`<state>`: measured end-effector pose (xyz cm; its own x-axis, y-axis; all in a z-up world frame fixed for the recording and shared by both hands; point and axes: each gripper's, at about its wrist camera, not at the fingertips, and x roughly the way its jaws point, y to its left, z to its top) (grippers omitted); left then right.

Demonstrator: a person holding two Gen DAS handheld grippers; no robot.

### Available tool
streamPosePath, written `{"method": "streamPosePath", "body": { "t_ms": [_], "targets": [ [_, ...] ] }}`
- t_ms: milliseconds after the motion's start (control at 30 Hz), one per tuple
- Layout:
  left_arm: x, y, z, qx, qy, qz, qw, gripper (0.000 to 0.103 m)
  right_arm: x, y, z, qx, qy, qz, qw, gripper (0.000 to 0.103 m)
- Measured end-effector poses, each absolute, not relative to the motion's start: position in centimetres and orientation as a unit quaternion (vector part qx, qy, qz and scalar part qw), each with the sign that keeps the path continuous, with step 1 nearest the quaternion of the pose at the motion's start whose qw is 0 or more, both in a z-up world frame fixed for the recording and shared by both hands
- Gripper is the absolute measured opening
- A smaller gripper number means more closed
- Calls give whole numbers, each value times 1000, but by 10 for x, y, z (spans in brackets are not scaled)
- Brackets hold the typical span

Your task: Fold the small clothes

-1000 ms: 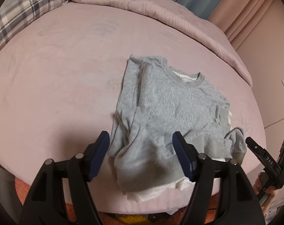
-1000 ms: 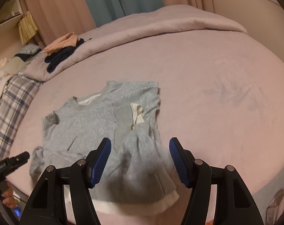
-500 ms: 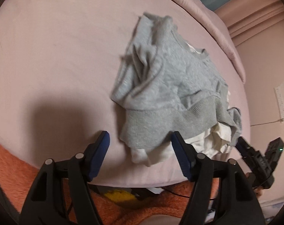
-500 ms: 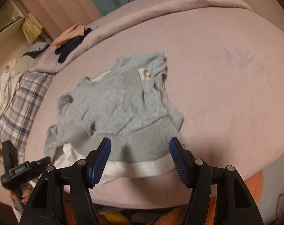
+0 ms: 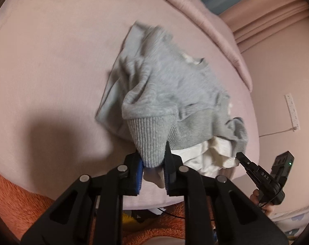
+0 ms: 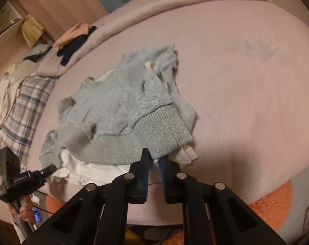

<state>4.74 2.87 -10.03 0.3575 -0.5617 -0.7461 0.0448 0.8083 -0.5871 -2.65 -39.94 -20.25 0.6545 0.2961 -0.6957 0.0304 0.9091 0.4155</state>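
Observation:
A grey sweater with a white inner layer lies crumpled near the front edge of a pink bed. My left gripper has the ribbed hem's left corner between its blue pads, the jaws closing and pressing on the knit. In the right wrist view the same sweater shows its white layer below the hem. My right gripper is closing on the hem's right corner, pads tight on the fabric. Each gripper shows at the edge of the other's view: the right gripper and the left gripper.
A rolled pink duvet runs along the far side, with a pile of dark and peach clothes on it. A plaid pillow lies at the left. An orange rug covers the floor below the bed's edge.
Both grippers came down to the sweater's near hem and went from wide open to shut on its corners. The hem is now bunched and pulled up off the bed.

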Motion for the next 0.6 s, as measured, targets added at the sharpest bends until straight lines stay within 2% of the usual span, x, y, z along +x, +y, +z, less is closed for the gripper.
{"method": "streamPosePath", "body": {
  "t_ms": [233, 433, 600],
  "targets": [
    [64, 29, -67, -247, 490, -210, 809, 15, -25, -410, -166, 247, 349, 117, 896, 7],
    [97, 24, -46, -238, 468, -217, 823, 15, -2, -400, -131, 221, 305, 126, 918, 6],
    [134, 20, -49, -235, 472, -203, 825, 15, 31, -400, -115, 222, 288, 117, 924, 6]
  ]
}}
